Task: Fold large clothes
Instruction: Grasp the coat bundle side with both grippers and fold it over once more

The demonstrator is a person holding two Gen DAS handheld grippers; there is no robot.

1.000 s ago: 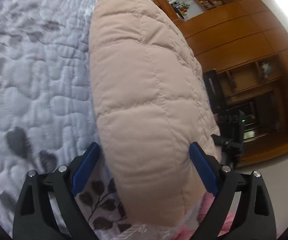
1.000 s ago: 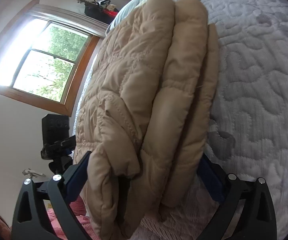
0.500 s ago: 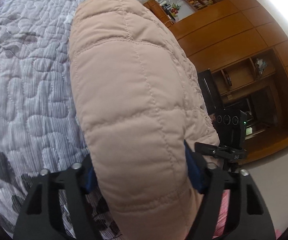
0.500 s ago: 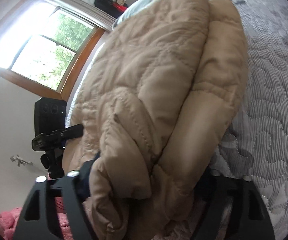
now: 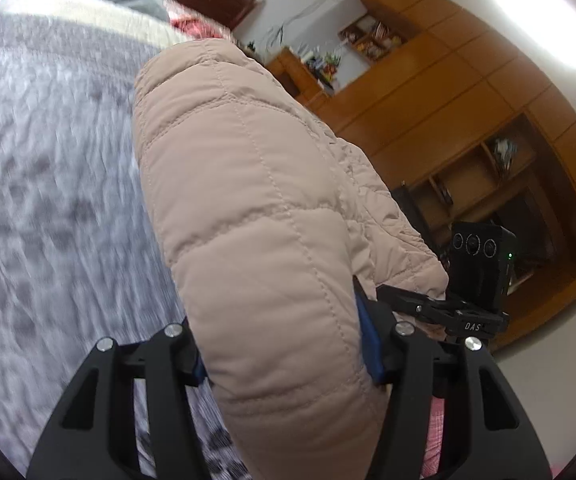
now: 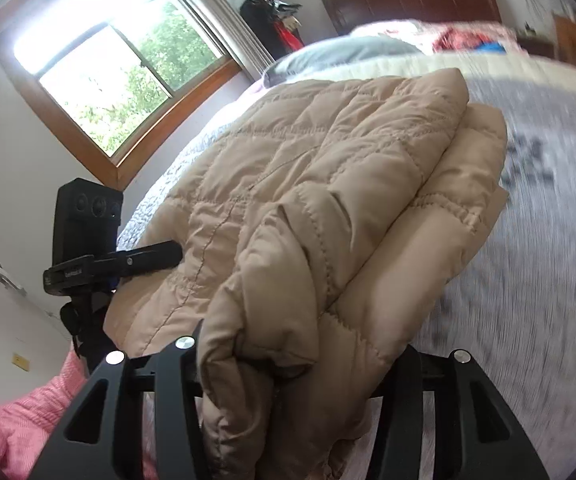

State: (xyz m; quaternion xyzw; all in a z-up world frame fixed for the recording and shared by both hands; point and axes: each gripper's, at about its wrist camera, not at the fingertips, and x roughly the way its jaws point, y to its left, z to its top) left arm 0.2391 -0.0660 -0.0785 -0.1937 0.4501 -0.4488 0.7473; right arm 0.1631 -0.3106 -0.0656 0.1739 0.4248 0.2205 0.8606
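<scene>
Folded jacket [image 5: 255,216] held over bed [image 5: 47,200], clamped at one end by left gripper [image 5: 283,344], at other by right gripper [image 6: 300,364]. Slip judged possible: bulky padding, layers sliding apart.

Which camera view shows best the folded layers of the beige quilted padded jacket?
The right wrist view: the beige quilted padded jacket shows its stacked folded layers and edges there. The left wrist view shows only one smooth outer side.

Matt quilted cloth jacket [image 5: 255,208], stitched grey bedspread [image 5: 47,200], glossy wooden cabinets [image 5: 448,112].
</scene>
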